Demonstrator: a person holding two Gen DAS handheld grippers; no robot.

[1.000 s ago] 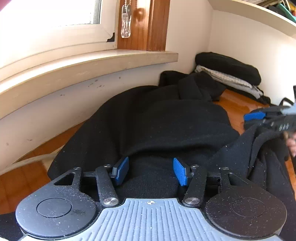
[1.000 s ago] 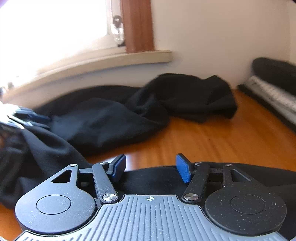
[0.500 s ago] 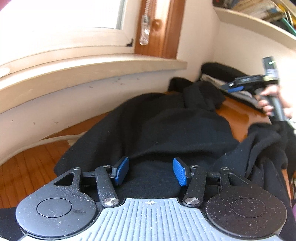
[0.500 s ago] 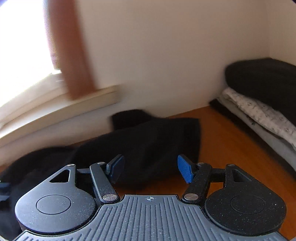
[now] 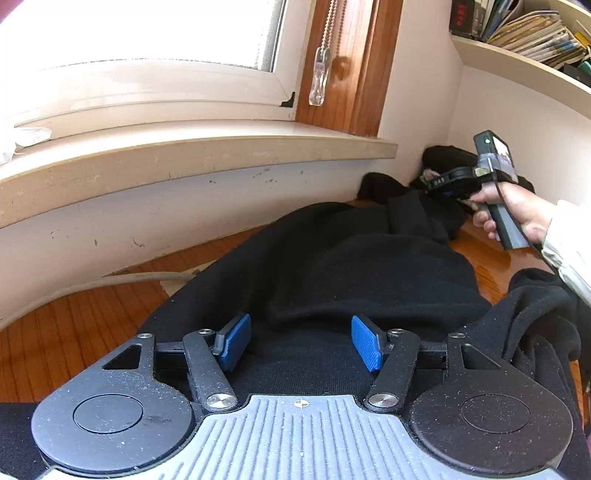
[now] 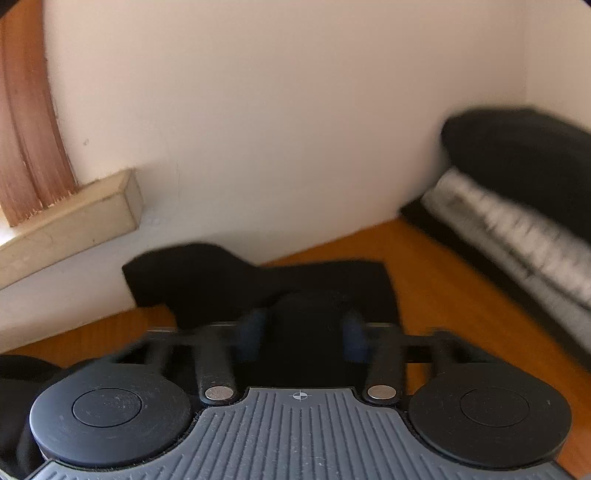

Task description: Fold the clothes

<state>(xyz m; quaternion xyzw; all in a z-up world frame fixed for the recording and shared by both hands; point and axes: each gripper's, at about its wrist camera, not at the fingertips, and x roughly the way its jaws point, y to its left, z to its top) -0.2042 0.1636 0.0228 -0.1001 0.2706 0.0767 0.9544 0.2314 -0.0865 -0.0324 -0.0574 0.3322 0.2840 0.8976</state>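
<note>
A black garment point(image 5: 369, 266) lies spread across the wooden table point(image 5: 74, 332), bunched at the right. My left gripper point(image 5: 300, 332) hovers over its near part. Its jaws are opening, and the cloth lies under them, not pinched. Far right in the left wrist view, a hand point(image 5: 517, 210) holds my right gripper point(image 5: 454, 181) at the garment's far end. In the blurred right wrist view my right gripper point(image 6: 303, 325) is closing around a fold of that far end point(image 6: 207, 273). Its pads still stand apart.
A stack of folded clothes point(image 6: 517, 206) lies against the right wall in the far corner. A window sill point(image 5: 184, 158) juts out above the table's back edge. A white cable point(image 5: 129, 280) runs along the wall. A shelf of books point(image 5: 535, 29) hangs at upper right.
My right gripper has swung from the bunched cloth at the right to the garment's far end, and its jaws have narrowed. My left gripper's jaws have widened slightly.
</note>
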